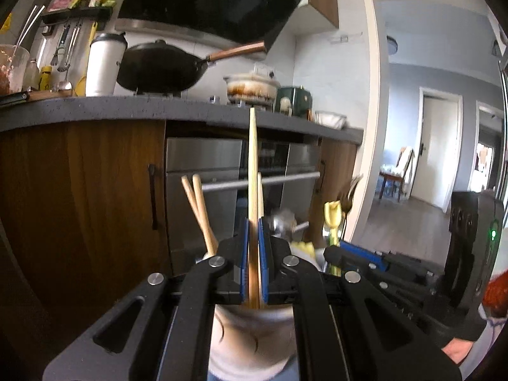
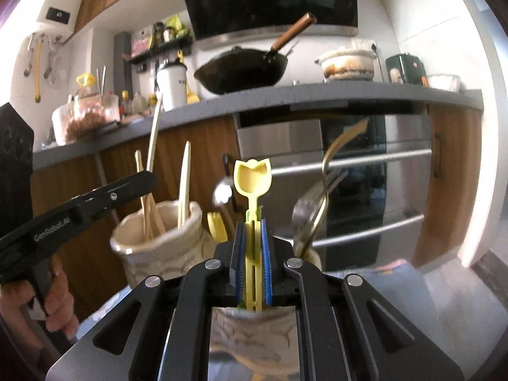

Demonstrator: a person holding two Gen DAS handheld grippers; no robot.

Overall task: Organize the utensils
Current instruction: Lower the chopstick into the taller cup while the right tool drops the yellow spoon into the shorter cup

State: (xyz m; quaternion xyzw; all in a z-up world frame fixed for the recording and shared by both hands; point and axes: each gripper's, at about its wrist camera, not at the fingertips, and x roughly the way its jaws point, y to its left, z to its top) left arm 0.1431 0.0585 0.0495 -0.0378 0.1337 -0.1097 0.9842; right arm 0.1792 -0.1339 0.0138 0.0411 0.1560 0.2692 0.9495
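Observation:
My left gripper (image 1: 253, 222) is shut on a pale wooden chopstick (image 1: 253, 158) that stands upright over a white ceramic cup (image 1: 247, 339). More chopsticks (image 1: 198, 209) lean in that cup. My right gripper (image 2: 253, 222) is shut on a yellow tulip-shaped spoon (image 2: 253, 181), bowl up, above a second ceramic cup (image 2: 254, 333) that holds a gold fork (image 2: 333, 158) and a metal spoon (image 2: 222, 192). The right wrist view also shows the left gripper (image 2: 147, 179) with its chopstick (image 2: 154, 136) over the chopstick cup (image 2: 165, 254). The right gripper (image 1: 333, 254) appears at the right of the left wrist view.
Straight ahead is a dark counter (image 1: 127, 108) with a black wok (image 1: 162, 66), a white flask (image 1: 103, 63) and a stained pot (image 1: 252, 90). Below it are wooden cabinet doors (image 1: 79, 190) and a steel oven front (image 2: 349, 174). A doorway (image 1: 438, 146) opens at the right. A hand (image 2: 57, 289) grips the left tool.

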